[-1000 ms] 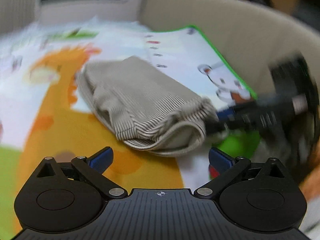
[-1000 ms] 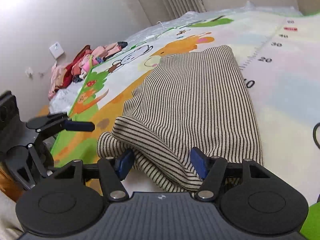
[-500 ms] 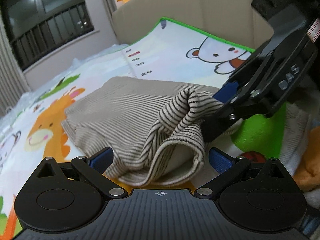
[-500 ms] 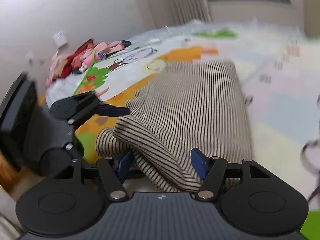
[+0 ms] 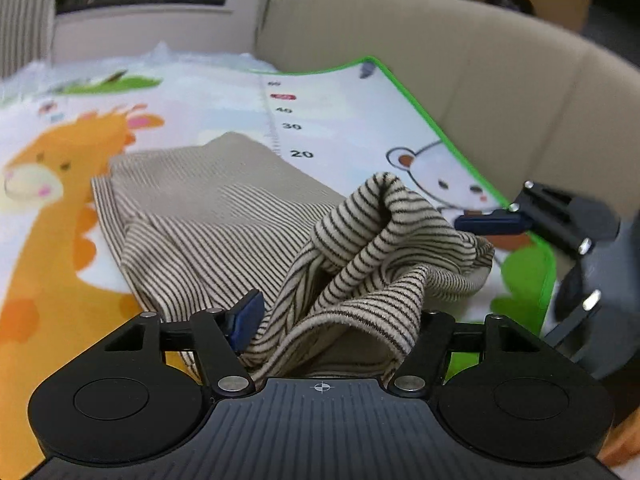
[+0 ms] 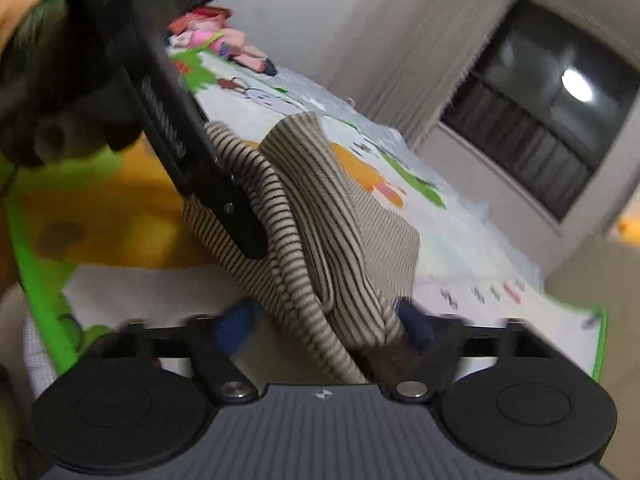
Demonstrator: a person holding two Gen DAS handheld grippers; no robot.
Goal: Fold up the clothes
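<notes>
A beige, black-striped garment (image 5: 208, 216) lies on a cartoon play mat (image 5: 60, 240), its near end bunched and lifted. My left gripper (image 5: 336, 320) is shut on that bunch; the left blue pad (image 5: 248, 316) shows and cloth hides the right one. The right gripper (image 5: 560, 224) reaches in from the right, one blue finger (image 5: 488, 222) touching the fold's far end. In the right wrist view, the striped garment (image 6: 320, 232) runs taut between the right gripper's (image 6: 326, 324) fingers, against the right pad (image 6: 416, 326). The left gripper's black finger (image 6: 224, 200) presses the cloth just ahead.
A beige padded wall (image 5: 480, 80) curves round the mat's green edge (image 5: 420, 100). A window (image 6: 540, 132) and curtain are at the far end. A pile of pink and red clothes (image 6: 216, 40) lies at the mat's far corner. Bare mat extends beyond the garment.
The left gripper has closed from wide open onto the bunched near end. Both grippers have lifted that end off the mat, and the right wrist view has tilted sharply.
</notes>
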